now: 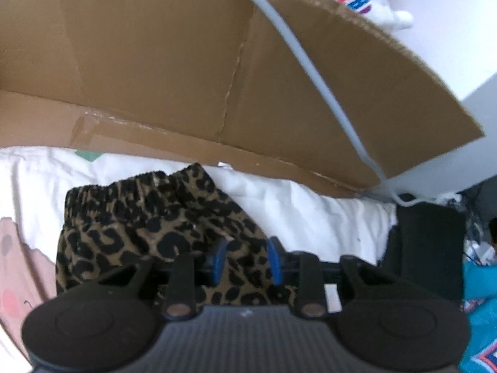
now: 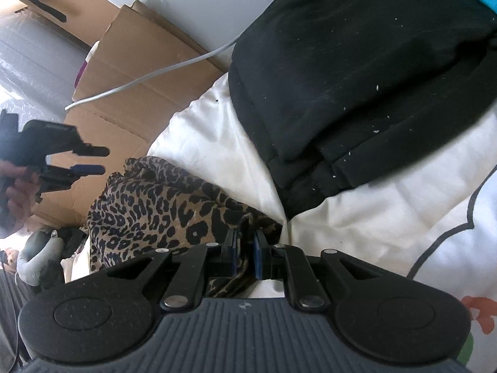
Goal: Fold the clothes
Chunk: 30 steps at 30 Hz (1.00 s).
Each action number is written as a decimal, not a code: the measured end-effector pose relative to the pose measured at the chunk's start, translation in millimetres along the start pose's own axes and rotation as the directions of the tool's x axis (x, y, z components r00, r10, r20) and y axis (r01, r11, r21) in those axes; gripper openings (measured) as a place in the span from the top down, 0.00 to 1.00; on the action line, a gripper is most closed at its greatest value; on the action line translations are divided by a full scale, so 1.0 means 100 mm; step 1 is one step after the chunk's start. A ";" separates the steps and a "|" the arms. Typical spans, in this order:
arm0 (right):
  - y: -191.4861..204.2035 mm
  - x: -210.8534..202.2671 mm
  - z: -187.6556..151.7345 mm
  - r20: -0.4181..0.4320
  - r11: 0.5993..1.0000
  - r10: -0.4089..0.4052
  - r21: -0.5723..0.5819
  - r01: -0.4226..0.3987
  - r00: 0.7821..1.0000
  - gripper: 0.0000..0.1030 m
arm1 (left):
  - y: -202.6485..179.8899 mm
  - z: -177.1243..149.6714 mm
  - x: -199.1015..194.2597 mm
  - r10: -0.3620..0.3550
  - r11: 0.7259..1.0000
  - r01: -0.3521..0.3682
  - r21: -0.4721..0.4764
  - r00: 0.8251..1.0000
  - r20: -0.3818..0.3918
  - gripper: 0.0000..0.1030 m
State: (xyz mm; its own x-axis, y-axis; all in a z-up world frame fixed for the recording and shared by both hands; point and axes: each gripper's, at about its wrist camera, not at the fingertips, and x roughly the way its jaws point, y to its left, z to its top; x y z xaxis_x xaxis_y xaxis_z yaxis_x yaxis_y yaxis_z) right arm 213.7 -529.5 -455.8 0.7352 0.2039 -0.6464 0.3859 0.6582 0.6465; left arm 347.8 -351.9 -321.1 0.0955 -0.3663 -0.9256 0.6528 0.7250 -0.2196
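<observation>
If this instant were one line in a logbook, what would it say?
task: fold clothes | right gripper: shut on leopard-print shorts | left gripper: open, above shorts, holding nothing | nearby: black garment, cardboard box

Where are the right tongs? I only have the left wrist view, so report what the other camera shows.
Observer: The right tongs are clamped on a bunched edge of the leopard-print shorts.
Operator: Now check my left tongs from the side.
Observer: The left tongs are open and empty, held in the air clear of the cloth.
Operator: Tell me what lies past the shorts.
Observer: A folded black garment lies on the white fabric.
</observation>
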 end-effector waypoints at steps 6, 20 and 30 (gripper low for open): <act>-0.04 0.01 -0.01 -0.013 1.000 -0.011 -0.018 0.011 1.000 0.87 | 0.00 -0.02 0.35 0.033 0.999 -0.033 0.004 0.995 -0.093 0.69; -0.01 0.08 -0.02 -0.027 0.997 -0.035 -0.075 0.033 0.999 0.87 | 0.26 -0.19 0.71 0.056 0.996 -0.066 -0.059 0.988 -0.147 0.60; -0.05 0.09 -0.02 -0.017 0.999 -0.022 -0.046 0.022 1.000 0.88 | 0.39 -0.25 0.58 0.027 0.991 -0.046 -0.124 0.988 -0.150 0.77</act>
State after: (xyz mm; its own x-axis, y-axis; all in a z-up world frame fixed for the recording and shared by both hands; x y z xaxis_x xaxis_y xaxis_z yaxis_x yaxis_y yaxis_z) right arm 217.3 -529.5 -466.2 0.7171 0.2011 -0.6673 0.3757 0.6949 0.6131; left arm 359.5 -330.4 -391.4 -0.0010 -0.2549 -0.9670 0.5495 0.8077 -0.2135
